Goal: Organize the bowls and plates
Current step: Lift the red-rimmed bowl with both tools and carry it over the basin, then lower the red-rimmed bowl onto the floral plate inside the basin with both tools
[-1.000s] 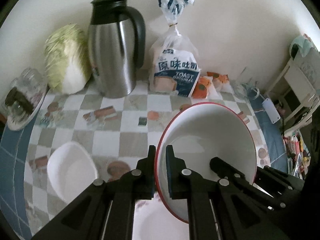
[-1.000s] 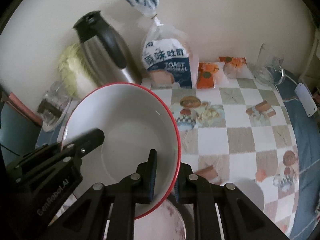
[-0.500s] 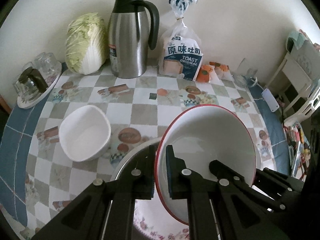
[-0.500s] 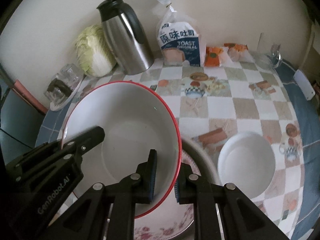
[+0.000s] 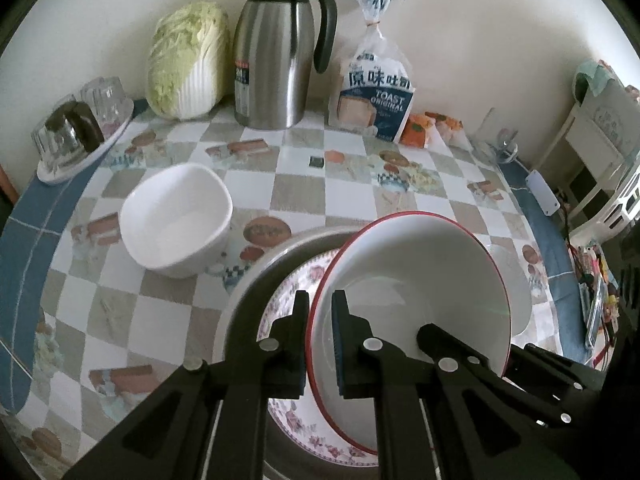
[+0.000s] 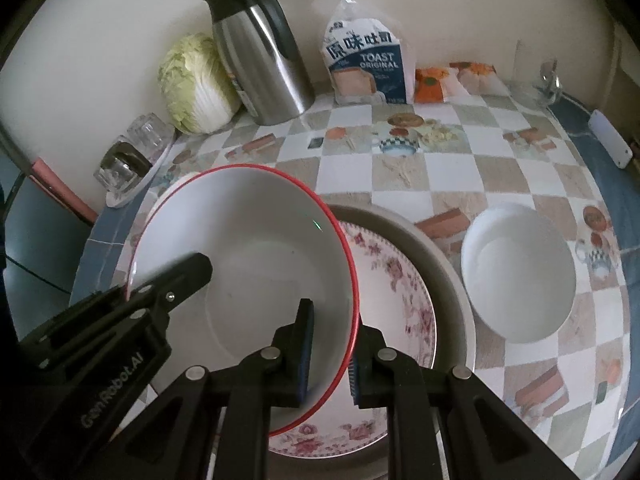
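1. Both tongs have carried the red-rimmed bowl (image 5: 420,280) back from the far wall over the last second; the steel jug (image 5: 276,52) and cabbage (image 5: 186,60) now sit farther off, and a floral plate (image 5: 292,304) has come into view under the bowl.
2. Left tongs (image 5: 320,336) are clenched on the bowl's left rim, one pad outside and one inside.
3. Right tongs (image 6: 330,354) are clenched on the opposite rim in the same manner, so the bowl hangs between the two.
4. Its inside is plain glossy white, edged by a thin red line, and it is held tilted.
5. It hangs directly above the floral plate, which lies inside a wider grey dish (image 6: 448,272); whether the bowl touches the plate cannot be told.
6. Much of the plate and dish is hidden by the bowl and the black tong arms.
7. A squarish white bowl (image 5: 176,216) stands on the checked worktop (image 5: 300,184) to the left, apart from the dish.
8. A round white bowl (image 6: 520,272) stands just right of the dish; in the left view only a sliver shows behind the held bowl.
9. Farther back, a tray of upturned glasses (image 5: 76,136) sits at the worktop's left edge.
10. Against the wall stand the cabbage, the jug, a toast bag (image 5: 376,96) and orange packets (image 5: 424,130).
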Demonstrator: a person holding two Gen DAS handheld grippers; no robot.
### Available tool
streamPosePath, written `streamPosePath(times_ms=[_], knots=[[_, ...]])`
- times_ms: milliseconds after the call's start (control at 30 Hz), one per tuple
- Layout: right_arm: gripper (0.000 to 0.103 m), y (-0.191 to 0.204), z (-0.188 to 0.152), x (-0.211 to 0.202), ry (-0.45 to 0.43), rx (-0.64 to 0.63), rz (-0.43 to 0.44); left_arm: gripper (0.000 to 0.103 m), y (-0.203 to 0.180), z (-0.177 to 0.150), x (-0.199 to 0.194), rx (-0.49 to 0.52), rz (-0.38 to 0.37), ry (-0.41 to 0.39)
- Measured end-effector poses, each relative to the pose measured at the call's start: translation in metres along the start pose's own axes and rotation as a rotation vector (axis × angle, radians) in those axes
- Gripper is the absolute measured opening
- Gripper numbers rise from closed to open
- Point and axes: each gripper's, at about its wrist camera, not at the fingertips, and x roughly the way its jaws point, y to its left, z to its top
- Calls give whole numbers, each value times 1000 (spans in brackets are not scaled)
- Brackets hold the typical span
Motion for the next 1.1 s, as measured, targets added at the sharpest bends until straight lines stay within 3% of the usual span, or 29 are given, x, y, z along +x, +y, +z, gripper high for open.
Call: streamPosePath(times_ms=[400,1100], knots=[[17,-10,-20,14,16,67,-5,9,-1,-12,14,23,-16,27],[17,-21,-22,28,38,80,-11,9,-5,-16,30,26,-19,69]])
